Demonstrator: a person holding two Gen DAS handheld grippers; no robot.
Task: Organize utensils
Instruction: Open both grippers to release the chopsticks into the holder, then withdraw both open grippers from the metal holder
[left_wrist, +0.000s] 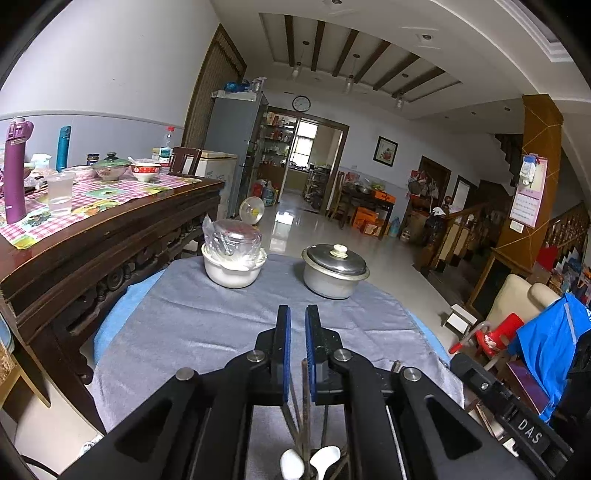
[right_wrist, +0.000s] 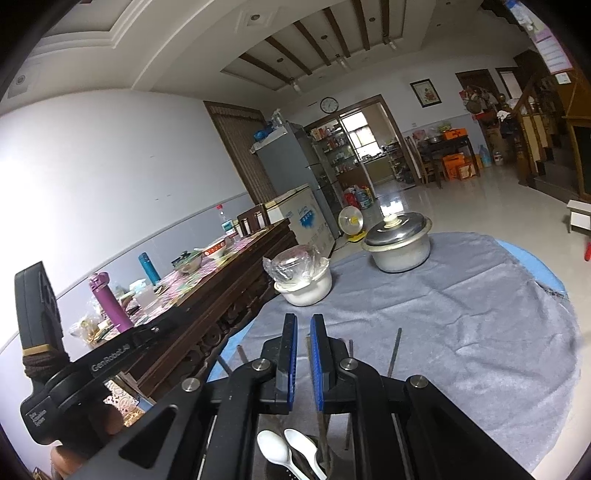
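In the left wrist view, my left gripper (left_wrist: 297, 314) hangs over the grey cloth (left_wrist: 192, 325), its jaws nearly closed with a narrow empty gap. Below it, white spoons (left_wrist: 325, 458) and dark chopsticks (left_wrist: 304, 406) stand in a holder under the gripper body. In the right wrist view, my right gripper (right_wrist: 303, 321) is likewise nearly closed and holds nothing. White spoons (right_wrist: 284, 448) and chopsticks (right_wrist: 395, 350) stick up from a dark holder beneath it. The left gripper's body (right_wrist: 74, 373) shows at the left of that view.
A lidded metal pot (left_wrist: 334, 271) and a white bowl with a plastic-wrapped dish (left_wrist: 234, 254) stand at the cloth's far edge. A dark wooden table (left_wrist: 110, 236) with bottles and bowls is on the left. A red stool (left_wrist: 495, 334) and chair are on the right.
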